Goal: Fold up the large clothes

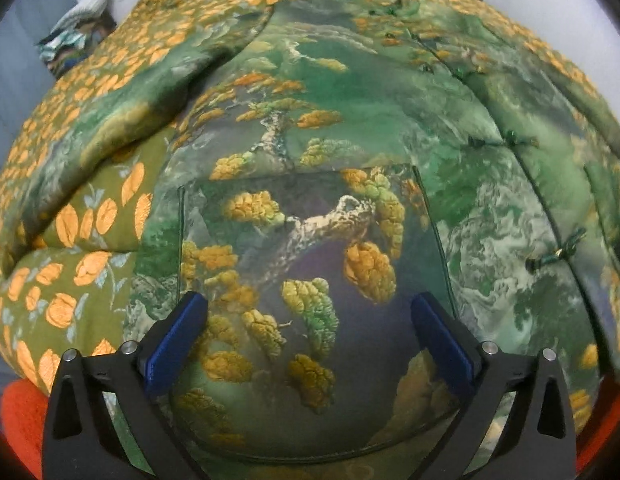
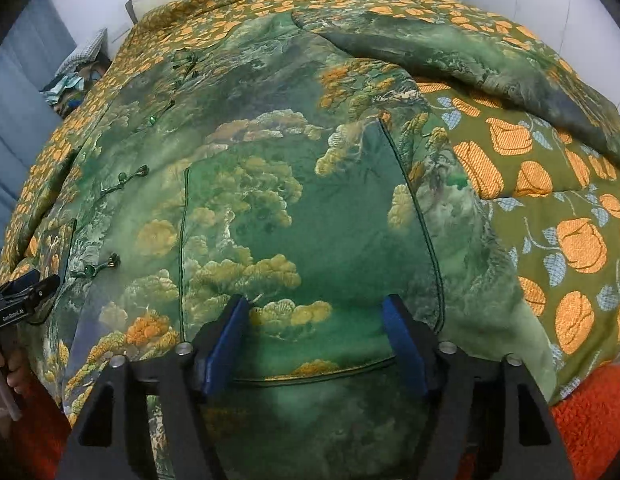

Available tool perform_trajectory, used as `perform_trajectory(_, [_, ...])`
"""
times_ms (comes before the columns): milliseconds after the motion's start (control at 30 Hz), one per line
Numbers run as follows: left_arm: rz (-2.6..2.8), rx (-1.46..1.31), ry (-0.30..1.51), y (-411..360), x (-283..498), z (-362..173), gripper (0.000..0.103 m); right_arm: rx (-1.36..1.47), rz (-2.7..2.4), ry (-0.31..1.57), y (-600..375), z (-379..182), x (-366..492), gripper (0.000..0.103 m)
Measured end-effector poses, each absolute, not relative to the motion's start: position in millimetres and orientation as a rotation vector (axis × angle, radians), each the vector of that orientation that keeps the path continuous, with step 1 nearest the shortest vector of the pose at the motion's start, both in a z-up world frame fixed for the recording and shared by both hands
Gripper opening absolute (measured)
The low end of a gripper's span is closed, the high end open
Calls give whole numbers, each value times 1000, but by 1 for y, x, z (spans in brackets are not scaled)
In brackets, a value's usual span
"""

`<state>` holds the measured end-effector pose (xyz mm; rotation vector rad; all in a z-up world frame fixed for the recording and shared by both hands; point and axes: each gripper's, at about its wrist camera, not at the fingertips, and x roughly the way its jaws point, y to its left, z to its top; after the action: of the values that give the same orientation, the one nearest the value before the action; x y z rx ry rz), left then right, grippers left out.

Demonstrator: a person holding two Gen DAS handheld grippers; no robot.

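Note:
A large green jacket printed with golden trees lies spread face up on a bed; it also shows in the right wrist view. Its front closes with green knot buttons. My left gripper is open and empty, hovering over the jacket's left patch pocket near the hem. My right gripper is open and empty over the other patch pocket. One sleeve lies out to the left, the other sleeve out to the right. The left gripper's body shows at the right wrist view's left edge.
The jacket rests on an olive bedspread with orange flowers, also seen in the left wrist view. An orange fuzzy blanket lies at the near edge. A pile of cloth sits by the wall at the far left.

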<state>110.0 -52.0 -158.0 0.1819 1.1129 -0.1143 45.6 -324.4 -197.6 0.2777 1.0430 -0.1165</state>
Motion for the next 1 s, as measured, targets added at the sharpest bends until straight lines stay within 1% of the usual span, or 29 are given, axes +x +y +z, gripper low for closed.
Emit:
perform_trajectory(233, [-127, 174, 1138, -51, 116, -163, 103, 235, -120, 1030, -318, -202, 46, 79])
perform_trajectory(333, [-137, 205, 1124, -50, 112, -160, 103, 236, -119, 1026, -319, -203, 48, 80])
perform_trajectory(433, [-148, 172, 1100, -47, 110, -150, 102, 236, -118, 1011, -319, -200, 45, 80])
perform_trajectory(500, [-184, 112, 1048, -44, 105, -135, 102, 241, -115, 975, -319, -193, 40, 80])
perform_trajectory(567, [-198, 75, 956, -40, 96, -117, 102, 249, -99, 921, -320, -182, 31, 80])
perform_trajectory(667, [-174, 88, 831, -40, 85, -96, 102, 252, -80, 836, -318, -166, 22, 80])
perform_trajectory(733, [-155, 91, 779, -37, 81, -88, 102, 257, -70, 794, -318, -159, 18, 80])
perform_trajectory(867, [-123, 82, 744, -29, 79, -82, 102, 280, -65, 724, -320, -146, 12, 80])
perform_trajectory(1000, [-95, 65, 748, -19, 85, -84, 102, 342, -88, 703, -333, -143, 10, 80])
